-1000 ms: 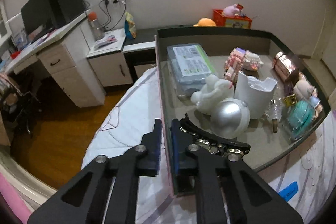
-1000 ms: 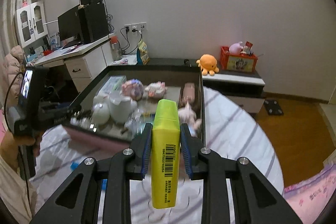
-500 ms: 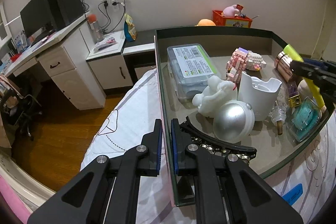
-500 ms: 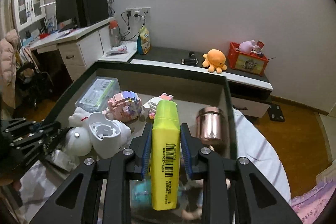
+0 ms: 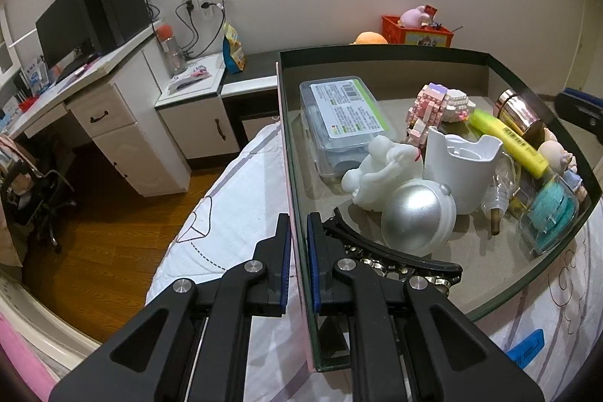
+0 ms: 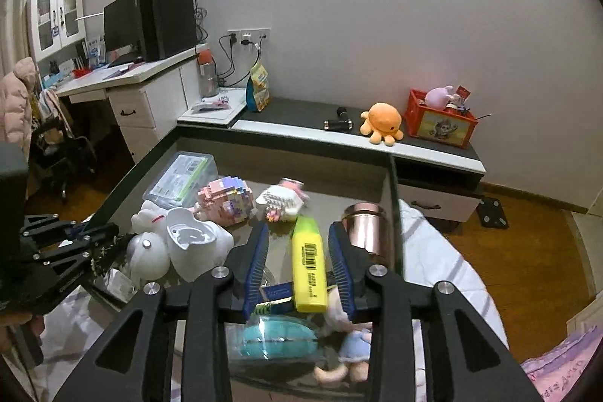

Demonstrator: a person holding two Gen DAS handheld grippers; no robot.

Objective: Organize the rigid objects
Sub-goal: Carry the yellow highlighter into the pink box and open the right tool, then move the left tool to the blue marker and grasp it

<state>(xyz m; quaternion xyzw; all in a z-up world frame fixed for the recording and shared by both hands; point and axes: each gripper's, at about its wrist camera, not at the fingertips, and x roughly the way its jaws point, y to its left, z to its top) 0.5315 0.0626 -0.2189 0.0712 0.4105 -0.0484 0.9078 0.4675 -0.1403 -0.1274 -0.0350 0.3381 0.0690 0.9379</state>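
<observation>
A dark-green box (image 5: 377, 53) (image 6: 282, 138) of small objects rests on the bed. My left gripper (image 5: 299, 240) (image 6: 75, 236) is shut on the box's near left wall. A yellow highlighter (image 6: 309, 266) (image 5: 508, 142) lies tilted inside, leaning on other items beside a copper cup (image 6: 367, 228) (image 5: 516, 112). My right gripper (image 6: 297, 232) hovers over it with its jaws opening. The highlighter is between the pads, with a gap on each side. Only a dark edge of the right gripper (image 5: 580, 115) shows in the left wrist view.
In the box are a clear plastic case (image 5: 343, 112), a pink block figure (image 5: 429, 104), a white vessel (image 5: 459, 161), a silver ball (image 5: 418, 217), a studded black hair clip (image 5: 395, 262) and a teal item (image 5: 554, 213). Behind stand a desk (image 6: 143, 81) and a low cabinet (image 6: 339, 134).
My right gripper came in over the box with the highlighter, then its jaws parted and the highlighter dropped onto the items inside. The left gripper kept its grip and stayed put.
</observation>
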